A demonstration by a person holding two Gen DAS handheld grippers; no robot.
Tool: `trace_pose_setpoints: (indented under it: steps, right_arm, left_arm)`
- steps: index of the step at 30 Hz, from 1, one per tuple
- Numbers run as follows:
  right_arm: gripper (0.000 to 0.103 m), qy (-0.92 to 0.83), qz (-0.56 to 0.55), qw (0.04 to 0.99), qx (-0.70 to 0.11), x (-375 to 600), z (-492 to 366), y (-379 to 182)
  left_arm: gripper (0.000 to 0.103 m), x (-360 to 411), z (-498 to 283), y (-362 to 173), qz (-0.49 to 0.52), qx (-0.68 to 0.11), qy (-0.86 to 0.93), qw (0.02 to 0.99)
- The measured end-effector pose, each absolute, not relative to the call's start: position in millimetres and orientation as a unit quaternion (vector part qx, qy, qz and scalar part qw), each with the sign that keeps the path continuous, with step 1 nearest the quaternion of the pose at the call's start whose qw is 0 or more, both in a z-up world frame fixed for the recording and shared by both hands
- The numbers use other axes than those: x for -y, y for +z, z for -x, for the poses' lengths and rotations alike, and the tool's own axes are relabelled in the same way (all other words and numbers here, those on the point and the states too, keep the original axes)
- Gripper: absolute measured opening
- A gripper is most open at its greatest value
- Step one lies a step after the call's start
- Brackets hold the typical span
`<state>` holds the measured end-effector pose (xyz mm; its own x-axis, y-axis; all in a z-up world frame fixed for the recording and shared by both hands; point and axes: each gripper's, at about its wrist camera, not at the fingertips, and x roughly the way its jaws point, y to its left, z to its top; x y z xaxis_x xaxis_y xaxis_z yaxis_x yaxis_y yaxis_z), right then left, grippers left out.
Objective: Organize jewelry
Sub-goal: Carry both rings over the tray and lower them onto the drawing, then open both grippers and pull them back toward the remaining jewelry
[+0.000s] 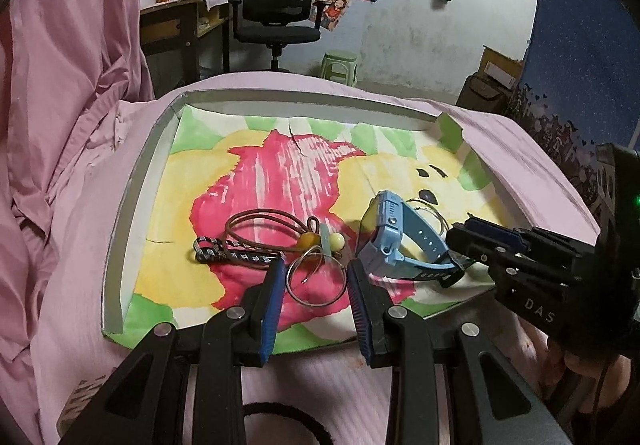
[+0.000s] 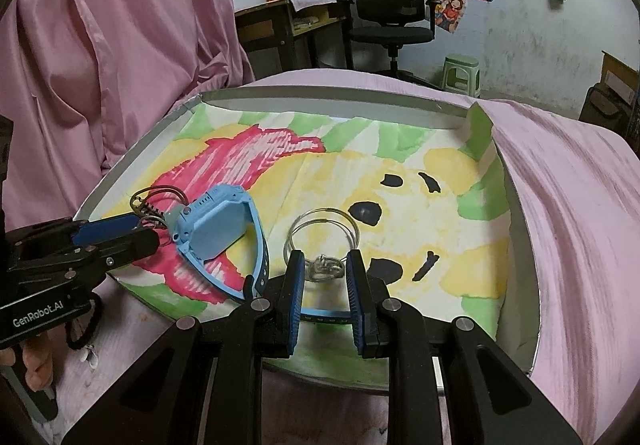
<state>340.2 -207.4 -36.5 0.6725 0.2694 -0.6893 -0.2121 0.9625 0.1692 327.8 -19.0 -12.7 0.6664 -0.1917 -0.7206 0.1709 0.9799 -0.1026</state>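
A shallow tray (image 1: 120,245) lined with a painted paper holds the jewelry. My left gripper (image 1: 316,277) flanks a silver hoop (image 1: 316,303), and both pads touch its sides. Just beyond it lie a brown cord bracelet (image 1: 260,213) with beads and a braided strap (image 1: 228,255). A light blue watch (image 1: 396,241) (image 2: 216,233) stands on its edge between the two grippers. My right gripper (image 2: 326,265) stands open around a small silver tangle (image 2: 325,268), with slim gaps on either side. Two large thin hoops (image 2: 322,221) lie just behind the tangle.
The tray (image 2: 520,229) rests on pink bedding (image 1: 72,205), with a pink curtain (image 2: 120,45) at the left. A black hair tie (image 2: 80,333) lies on the bed near the tray's front edge. A desk, an office chair (image 1: 276,13) and a green stool stand behind.
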Motion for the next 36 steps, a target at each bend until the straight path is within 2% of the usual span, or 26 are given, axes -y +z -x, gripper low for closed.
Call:
trace_pose_setpoints:
  steps: [1,3,4,8,10,14,17,19,21,23,24,36]
  right_arm:
    - [0.023,0.131,-0.039,0.914,-0.382,207.9,-339.9,-36.3]
    - [0.030,0.131,-0.046,0.916,-0.377,210.0,-336.0,-35.0]
    - [0.035,0.131,-0.048,0.918,-0.371,211.5,-333.0,-33.7]
    - [0.038,0.127,-0.058,0.928,-0.345,218.1,-318.2,-25.0]
    - [0.045,0.124,-0.063,0.933,-0.332,221.8,-311.3,-20.3]
    - [0.055,0.120,-0.071,0.945,-0.296,228.7,-293.8,-10.8]
    - [0.072,0.112,-0.080,0.953,-0.270,234.0,-281.6,-2.9]
    - [0.094,0.105,-0.084,0.959,-0.250,237.2,-270.6,2.3]
    - [0.096,0.101,-0.081,0.964,-0.234,238.1,-261.2,6.2]
    - [0.097,0.101,-0.076,0.968,-0.217,238.0,-249.5,10.4]
    - [0.101,0.102,-0.074,0.969,-0.212,237.4,-245.7,12.1]
    - [0.102,0.103,-0.057,0.983,-0.138,237.0,-190.7,29.0]
  left_arm:
    - [0.032,18.5,-326.2,-11.6,0.016,-0.392,-0.099,0.914]
    - [0.048,16.3,-321.7,-9.5,0.025,-0.384,-0.098,0.918]
    - [0.052,14.5,-318.1,-7.8,0.032,-0.377,-0.096,0.921]
    - [0.055,9.4,-307.5,-1.5,0.045,-0.353,-0.090,0.930]
    - [0.059,8.1,-301.6,1.1,0.046,-0.343,-0.083,0.935]
    - [0.080,6.1,-285.5,8.9,0.043,-0.310,-0.070,0.947]
    - [0.088,5.7,-273.5,15.3,0.040,-0.288,-0.065,0.955]
    - [0.094,5.2,-261.4,19.2,0.038,-0.268,-0.057,0.961]
    - [0.101,4.3,-249.9,22.8,0.034,-0.246,-0.047,0.967]
    - [0.102,2.9,-240.4,25.9,0.034,-0.230,-0.042,0.972]
    - [0.102,2.3,-233.5,27.8,0.032,-0.220,-0.039,0.974]
    - [0.103,-2.1,-177.1,31.0,0.013,-0.158,-0.034,0.987]
